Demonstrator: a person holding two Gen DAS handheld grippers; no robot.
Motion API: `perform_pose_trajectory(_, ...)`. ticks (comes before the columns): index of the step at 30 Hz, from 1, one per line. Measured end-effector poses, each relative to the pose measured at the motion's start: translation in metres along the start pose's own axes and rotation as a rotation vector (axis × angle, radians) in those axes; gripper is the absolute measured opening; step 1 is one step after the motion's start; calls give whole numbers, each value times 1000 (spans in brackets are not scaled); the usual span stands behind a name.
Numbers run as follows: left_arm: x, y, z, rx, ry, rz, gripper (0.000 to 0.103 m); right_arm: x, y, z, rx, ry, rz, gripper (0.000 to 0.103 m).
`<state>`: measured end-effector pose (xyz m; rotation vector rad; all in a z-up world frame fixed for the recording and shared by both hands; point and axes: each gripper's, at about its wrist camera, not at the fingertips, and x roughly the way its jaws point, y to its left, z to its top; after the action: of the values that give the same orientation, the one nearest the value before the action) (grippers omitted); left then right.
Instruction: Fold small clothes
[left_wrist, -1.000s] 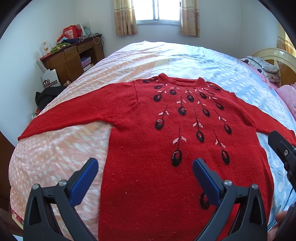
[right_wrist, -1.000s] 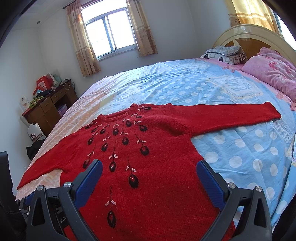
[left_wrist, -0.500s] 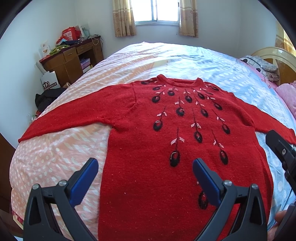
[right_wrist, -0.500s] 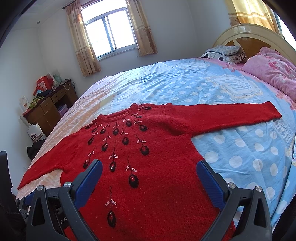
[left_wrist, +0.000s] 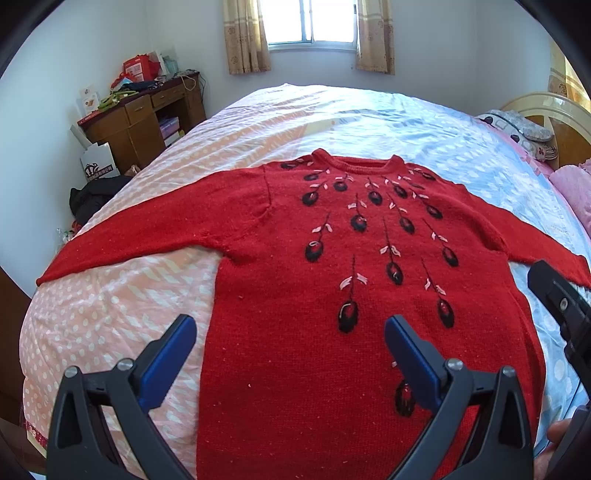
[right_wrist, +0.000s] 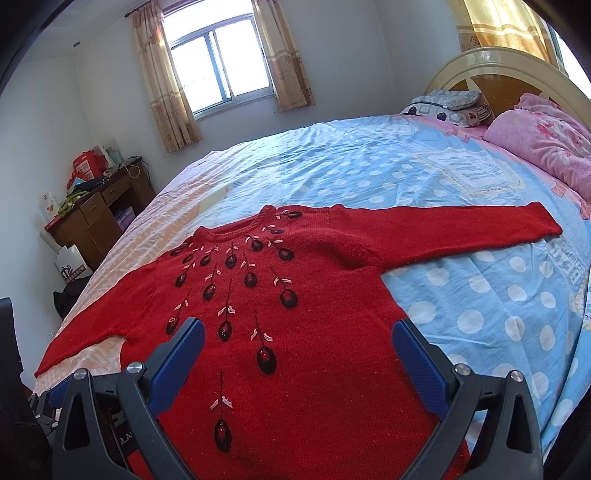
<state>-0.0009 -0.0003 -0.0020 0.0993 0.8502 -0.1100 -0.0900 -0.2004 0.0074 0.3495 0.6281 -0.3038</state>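
Two hand-held grippers, left (left_wrist: 290, 336) and right (right_wrist: 297, 338), both agape above flat red sweater (left_wrist: 332, 277).

The room has plain pale walls (right_wrist: 110, 85). A window (right_wrist: 218, 62) in the far wall admits daylight and is flanked by beige patterned curtains (right_wrist: 162, 92). A bed (right_wrist: 369, 166) fills most of the floor area; its sheet is blue with white dots on one side and pink on the other. A cream and wood headboard (right_wrist: 498, 70) stands at the right, with a pink pillow (right_wrist: 543, 136) below it. A brown wooden desk (left_wrist: 140, 122) against the left wall carries clutter.
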Motion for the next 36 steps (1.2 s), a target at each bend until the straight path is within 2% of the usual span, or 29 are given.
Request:
perform_pose_trajectory(15, 2, -1, 0, -3, 8, -2, 103, 2, 1, -1, -2, 8, -3, 101)
perform_pose_trajectory(23, 13, 2, 1, -3, 9, -30, 103, 12, -15, 5, 20, 10, -15, 101)
perform_pose_trajectory(26, 24, 6, 5, -13, -4, -38, 103, 16, -40, 12, 57, -15, -36, 101)
perform_pose_trajectory(32, 56, 12, 18, -38, -61, -5, 103, 19, -130, 41, 145, -84, -148, 100)
perform_pose_trajectory(33, 62, 13, 19, -49, -67, 3, 103, 19, -148, 47, 165, -101, -167, 98)
perform_pose_trajectory(35, 75, 16, 21, -71, -69, 19, 103, 20, -189, 61, 192, -139, -234, 85)
perform_pose_trajectory(36, 81, 17, 21, -82, -67, 23, 103, 24, -212, 69, 203, -140, -268, 82)
